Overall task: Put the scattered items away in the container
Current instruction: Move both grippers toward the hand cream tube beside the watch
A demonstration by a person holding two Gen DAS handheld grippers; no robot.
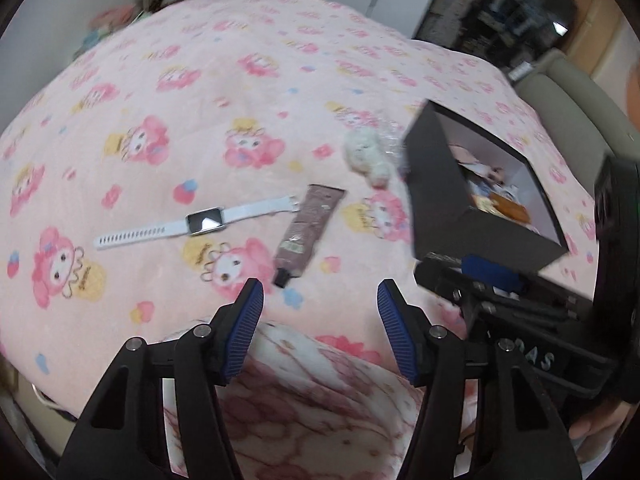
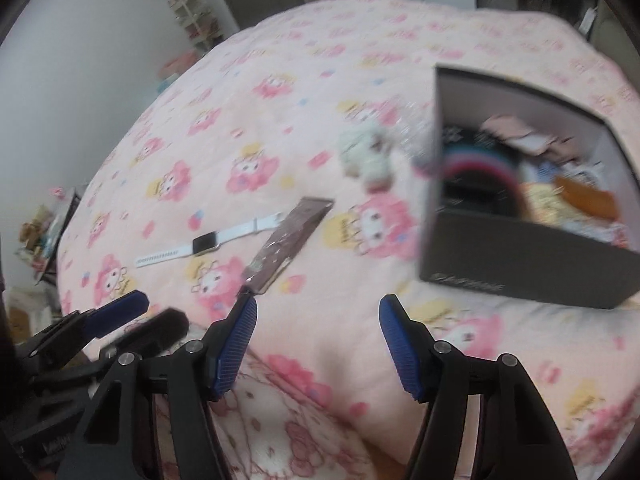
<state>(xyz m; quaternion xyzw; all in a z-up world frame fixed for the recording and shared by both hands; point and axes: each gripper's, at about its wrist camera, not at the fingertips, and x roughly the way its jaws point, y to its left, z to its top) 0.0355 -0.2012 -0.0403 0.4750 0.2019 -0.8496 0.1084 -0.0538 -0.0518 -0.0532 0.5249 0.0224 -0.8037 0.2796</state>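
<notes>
On the pink cartoon-print bedspread lie a white smartwatch (image 1: pixel 200 222) (image 2: pixel 204 245), a brown cosmetic tube (image 1: pixel 307 228) (image 2: pixel 286 240) and a small pale plush toy (image 1: pixel 366 154) (image 2: pixel 366 154) with crinkled clear wrap beside it. A black box (image 1: pixel 448 208) (image 2: pixel 528 264) with a white inside stands to the right and holds several items. My left gripper (image 1: pixel 320 312) is open and empty, just short of the tube's cap. My right gripper (image 2: pixel 318 316) is open and empty, near the tube's cap end. Each gripper shows at the edge of the other's view.
The bedspread (image 1: pixel 248 80) covers the whole bed. A second blanket with pink prints (image 1: pixel 312 412) lies at the near edge. A beige headboard or sofa edge (image 1: pixel 576 100) is behind the box. Shelves and clutter (image 2: pixel 44 232) stand beside the bed by the wall.
</notes>
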